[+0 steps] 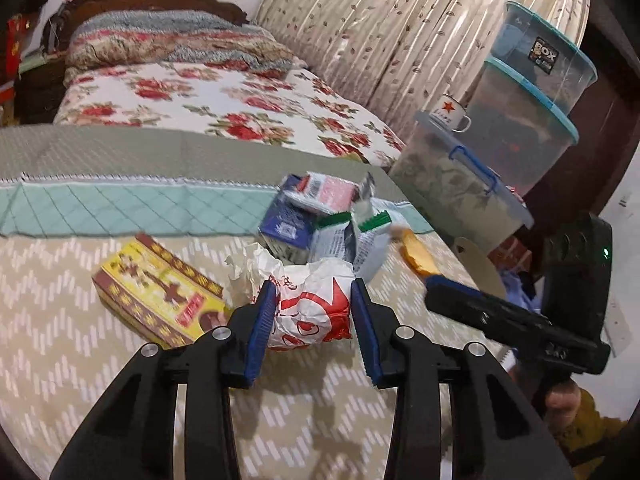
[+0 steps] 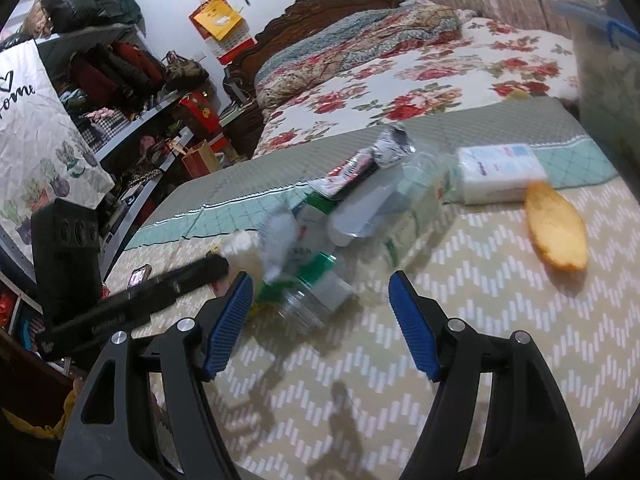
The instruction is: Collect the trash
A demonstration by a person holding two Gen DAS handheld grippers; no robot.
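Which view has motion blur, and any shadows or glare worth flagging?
Right wrist view: the trash pile is smeared by motion blur, while the orange chip is fairly sharp; shadows fall on the mat below the fingers. Left wrist view: mostly sharp, crumpled paper bag crisp between the fingers, slight blur on the wrappers behind; glare streaks on the curtain. Both show fisheye bending.
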